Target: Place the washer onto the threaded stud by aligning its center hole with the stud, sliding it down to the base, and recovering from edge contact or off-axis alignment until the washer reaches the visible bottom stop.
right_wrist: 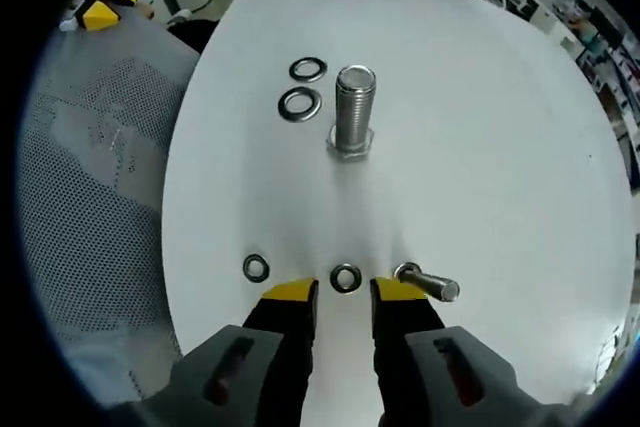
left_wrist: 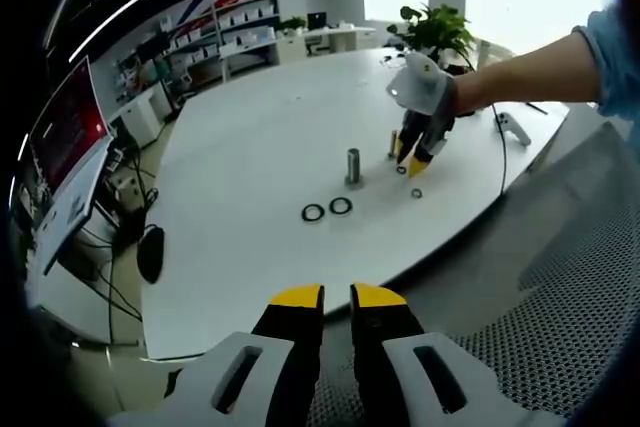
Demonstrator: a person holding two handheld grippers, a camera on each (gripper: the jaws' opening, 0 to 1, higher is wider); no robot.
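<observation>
right gripper [right_wrist: 345, 292] sits low over the white table [right_wrist: 480, 147], yellow-tipped fingers [right_wrist: 291, 292] parted by a narrow gap and holding nothing. a small washer [right_wrist: 346, 277] lies flat on the table right at that gap, just ahead of the tips and roughly centred between them; whether a tip touches it cannot be told. a second small washer [right_wrist: 256, 267] lies just outside the left finger. a small bolt [right_wrist: 428, 283] lies on its side against the outer edge of the right finger, head toward the tip. the threaded stud [right_wrist: 353, 112] stands upright on its hex base well ahead of the fingers, nearly in line with the gap, nothing on it. two large washers [right_wrist: 300, 104] [right_wrist: 308, 69] lie flat just left of the stud, close together. in the left gripper view, the left gripper [left_wrist: 337, 297] is held off the near table edge [left_wrist: 300, 307], over grey mesh [left_wrist: 560, 297], fingers nearly together with a thin gap, nothing between them. far ahead of them the stud [left_wrist: 353, 166] stands with the two large washers [left_wrist: 327, 209] on its near side, and the right gripper [left_wrist: 415, 157], held by a person's hand [left_wrist: 440, 97], points down at the table beyond and to the right of the stud, a small washer [left_wrist: 416, 192] just beside its tips.
</observation>
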